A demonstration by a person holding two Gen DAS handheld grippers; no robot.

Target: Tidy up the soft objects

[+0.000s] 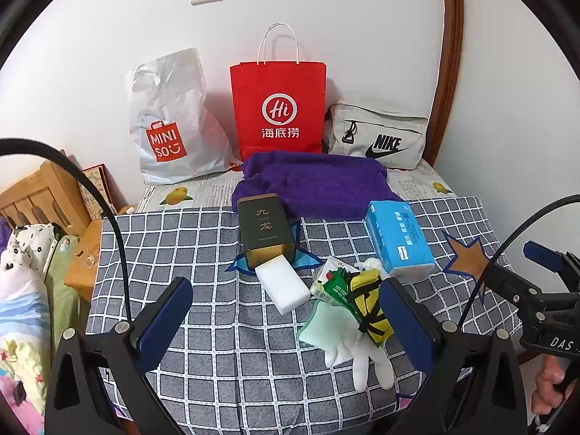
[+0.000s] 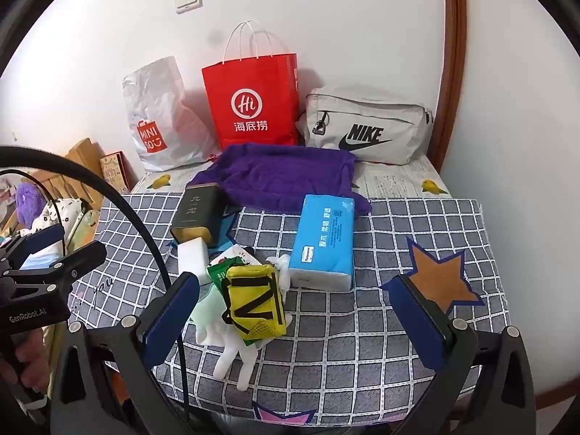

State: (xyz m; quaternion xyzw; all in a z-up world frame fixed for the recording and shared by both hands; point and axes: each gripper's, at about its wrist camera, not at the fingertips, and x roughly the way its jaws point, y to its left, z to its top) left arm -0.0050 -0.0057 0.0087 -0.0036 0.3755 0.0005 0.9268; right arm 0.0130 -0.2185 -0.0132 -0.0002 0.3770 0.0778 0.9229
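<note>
Bright even light, soft shadows, sharp centre, fisheye-curved dark corners

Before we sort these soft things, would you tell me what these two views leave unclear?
- Insides of the red bag, white bag and grey pouch: hidden by their own walls in both views.
- Green pad: half hidden in the right view by the left finger and yellow pouch.
- Tin small print: too small.

A grey cloth with a white grid and orange, blue-edged stars covers the surface. At twelve o'clock stands a red paper bag with white logo; at eleven a white plastic bag with an orange logo; at one a pale grey pouch with black lettering. The towel is purple, the tissue pack blue, the small pouch yellow with black stripes, the glove white.
</note>
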